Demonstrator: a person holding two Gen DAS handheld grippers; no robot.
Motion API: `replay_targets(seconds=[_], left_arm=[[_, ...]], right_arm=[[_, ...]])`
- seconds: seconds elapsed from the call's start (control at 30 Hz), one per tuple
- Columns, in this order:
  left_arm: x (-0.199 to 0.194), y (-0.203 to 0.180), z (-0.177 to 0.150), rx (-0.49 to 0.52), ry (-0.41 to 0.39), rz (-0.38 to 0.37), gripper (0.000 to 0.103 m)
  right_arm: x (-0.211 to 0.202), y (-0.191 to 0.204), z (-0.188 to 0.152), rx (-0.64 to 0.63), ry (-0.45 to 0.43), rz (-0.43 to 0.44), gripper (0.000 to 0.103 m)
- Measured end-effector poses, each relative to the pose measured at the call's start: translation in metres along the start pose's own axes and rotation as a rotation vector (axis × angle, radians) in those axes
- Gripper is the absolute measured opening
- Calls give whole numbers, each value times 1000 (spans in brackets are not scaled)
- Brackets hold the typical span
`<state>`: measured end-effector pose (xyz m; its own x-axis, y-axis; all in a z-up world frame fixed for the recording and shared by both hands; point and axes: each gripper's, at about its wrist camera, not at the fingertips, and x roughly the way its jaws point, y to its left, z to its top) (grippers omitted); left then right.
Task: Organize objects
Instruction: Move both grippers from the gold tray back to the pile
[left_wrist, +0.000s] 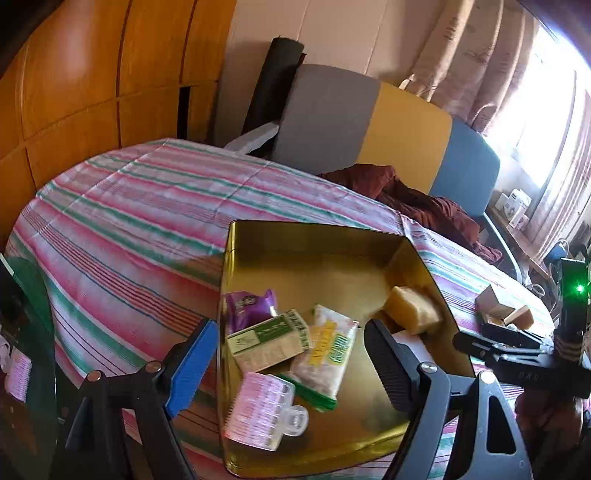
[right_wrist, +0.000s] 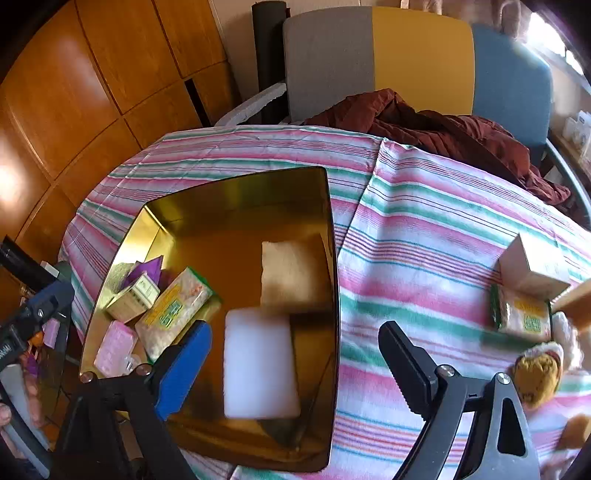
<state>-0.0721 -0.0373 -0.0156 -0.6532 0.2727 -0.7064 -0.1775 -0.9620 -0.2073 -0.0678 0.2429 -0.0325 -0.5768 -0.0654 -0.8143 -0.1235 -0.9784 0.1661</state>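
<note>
A: Where is the white rectangular foam block (right_wrist: 261, 363) found?

B: Inside the shiny gold metal tin (right_wrist: 236, 186) on the striped-cloth counter (right_wrist: 424, 229), at six o'clock of its floor. It is judged light, soft and squashable, best taken across the short sides. The right hand-held gripper (right_wrist: 295, 363) is seen spread wide above it, nothing pinched.

A: And the left hand-held gripper (left_wrist: 291, 360)?

B: Also spread, empty, over the packets at the tin's seven o'clock. Thin upright tin walls are to be cleared; open cloth is left at twelve o'clock.
</note>
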Motion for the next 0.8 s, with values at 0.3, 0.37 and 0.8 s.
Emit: replay_targets(seconds=[0.3,0.37,0.8], left_arm=[[-16,-37,-9,97,-33,30,83],[-19,-44,-12,120,-39,36,83],[-27,-72,-24,207,-32,14,83]], right_arm=[[-23,9,-19,-24,-47,-30,95],[-30,10,-22,-32,-60,-34,95],[-56,4,-42,-35,-106,-67,96]])
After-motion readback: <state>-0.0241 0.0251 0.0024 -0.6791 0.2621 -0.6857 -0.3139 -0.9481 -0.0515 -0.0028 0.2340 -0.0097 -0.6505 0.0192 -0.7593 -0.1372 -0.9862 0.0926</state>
